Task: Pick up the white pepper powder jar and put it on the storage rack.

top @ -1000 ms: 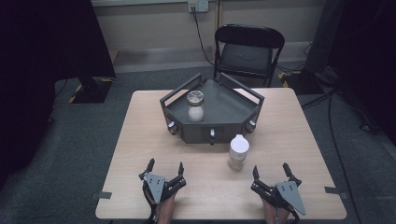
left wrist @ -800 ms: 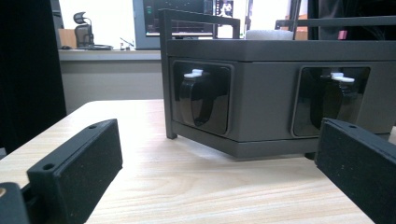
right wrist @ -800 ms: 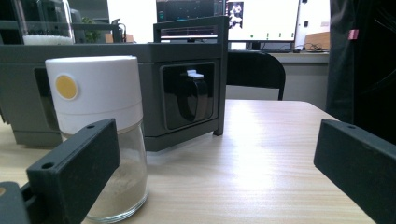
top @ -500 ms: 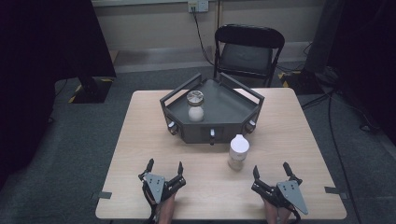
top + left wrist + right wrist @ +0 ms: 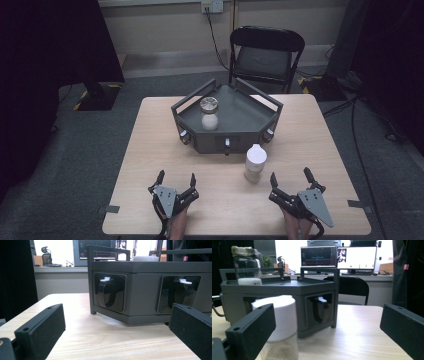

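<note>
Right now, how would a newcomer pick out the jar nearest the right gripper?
Find the dark tray on the wooden table. Just in front of it stands a white-capped jar, directly on the tabletop. The other jar sits inside the tray.

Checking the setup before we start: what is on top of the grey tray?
One glass jar stands on the grey tray, left of middle, with white powder in its lower part and a lid on. The tray floor under the jar is covered, so nothing can be told there.

Matt wood-grain table (image 5: 150,150), clear glass jar (image 5: 209,114), matt dark tray (image 5: 250,132).
</note>
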Available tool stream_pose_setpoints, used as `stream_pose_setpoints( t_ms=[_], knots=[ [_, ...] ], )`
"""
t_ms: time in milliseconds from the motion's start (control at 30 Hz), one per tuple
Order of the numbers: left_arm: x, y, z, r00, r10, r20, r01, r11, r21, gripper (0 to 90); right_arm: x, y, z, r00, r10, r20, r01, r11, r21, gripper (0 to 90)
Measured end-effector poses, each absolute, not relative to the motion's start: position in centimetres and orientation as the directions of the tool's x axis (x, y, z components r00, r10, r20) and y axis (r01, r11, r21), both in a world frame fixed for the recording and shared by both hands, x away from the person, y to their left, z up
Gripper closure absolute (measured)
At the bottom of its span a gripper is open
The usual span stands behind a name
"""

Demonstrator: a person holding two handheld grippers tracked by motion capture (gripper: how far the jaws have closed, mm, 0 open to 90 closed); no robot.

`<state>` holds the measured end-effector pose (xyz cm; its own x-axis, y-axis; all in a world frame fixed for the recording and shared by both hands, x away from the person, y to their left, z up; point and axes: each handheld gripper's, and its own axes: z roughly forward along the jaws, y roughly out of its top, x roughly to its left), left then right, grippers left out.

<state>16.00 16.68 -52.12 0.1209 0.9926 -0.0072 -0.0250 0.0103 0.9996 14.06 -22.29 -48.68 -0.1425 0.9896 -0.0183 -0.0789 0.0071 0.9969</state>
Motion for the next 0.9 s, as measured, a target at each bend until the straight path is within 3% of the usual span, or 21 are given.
stream_pose_setpoints(
  t_ms=[900],
  knots=[
    [16.0, 16.6, -52.1, 0.117, 0.993, -0.007, -0.025, 0.01, 1.0, 0.2, 17.9, -19.1, -45.6, -0.256, 0.964, -0.065, -0.034, 0.058, 0.998, 1.7]
  ],
)
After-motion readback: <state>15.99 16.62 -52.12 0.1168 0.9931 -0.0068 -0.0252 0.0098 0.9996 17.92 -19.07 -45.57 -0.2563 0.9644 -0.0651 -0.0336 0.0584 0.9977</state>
